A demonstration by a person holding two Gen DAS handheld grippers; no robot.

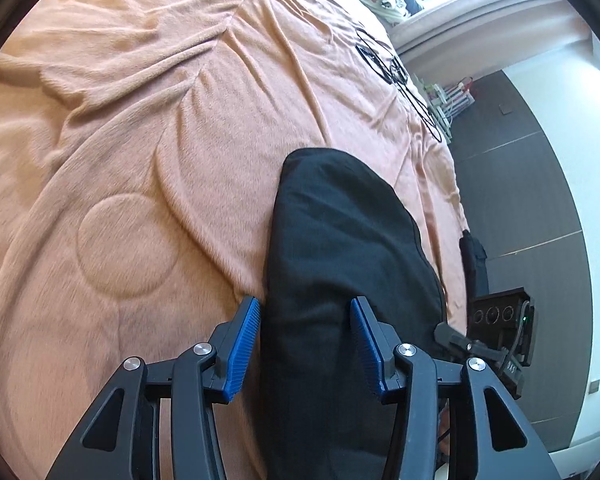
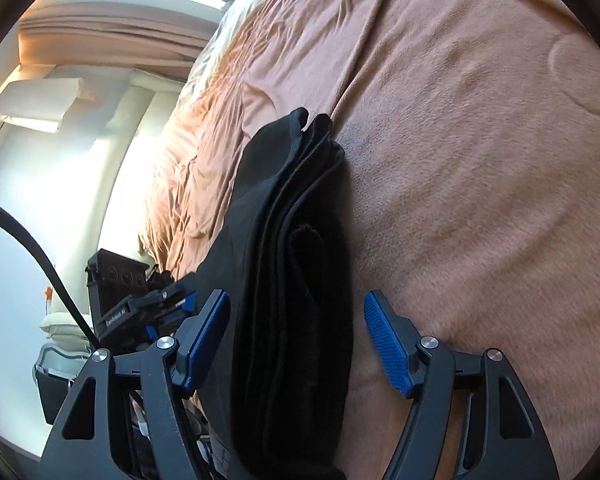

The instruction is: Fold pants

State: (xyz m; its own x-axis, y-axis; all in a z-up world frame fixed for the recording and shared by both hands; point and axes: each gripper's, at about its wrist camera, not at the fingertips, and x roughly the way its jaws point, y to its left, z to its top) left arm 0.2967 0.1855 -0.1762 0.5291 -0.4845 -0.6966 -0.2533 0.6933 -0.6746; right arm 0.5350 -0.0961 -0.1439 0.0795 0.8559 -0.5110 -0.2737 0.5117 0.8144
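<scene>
— On the peach blanket (image 1: 140, 128), near its edge, lie the black pants (image 1: 340, 232), folded into a thick bundle. See them?

— Yes. From the left wrist view the bundle runs from about 6 o'clock up toward 12, rounded at the far end. Its long axis follows the line of the fingers.

— And the left gripper (image 1: 304, 344)?

— Jaws spread wide, one blue pad on each side of the cloth. I can't tell whether the 9 o'clock pad touches the pants' edge. Nothing is pinched.

— Same with the right gripper (image 2: 296, 336)?

— Spread as well. The pants (image 2: 284, 240) show their stacked layers edge-on there, pointing from 6 o'clock toward 12, and the bundle sits between the pads with a gap at the 3 o'clock side.

— Any containers?

— A dark bin (image 2: 54, 392) at 8 o'clock in the right view, beside the bed; its contents are hidden. At 4 o'clock in the left view I see the other gripper's black body (image 1: 500, 328).

— And that tangle far up the blanket?

— A black cable (image 1: 396, 72), at about 1 o'clock, well apart from the pants.
</scene>
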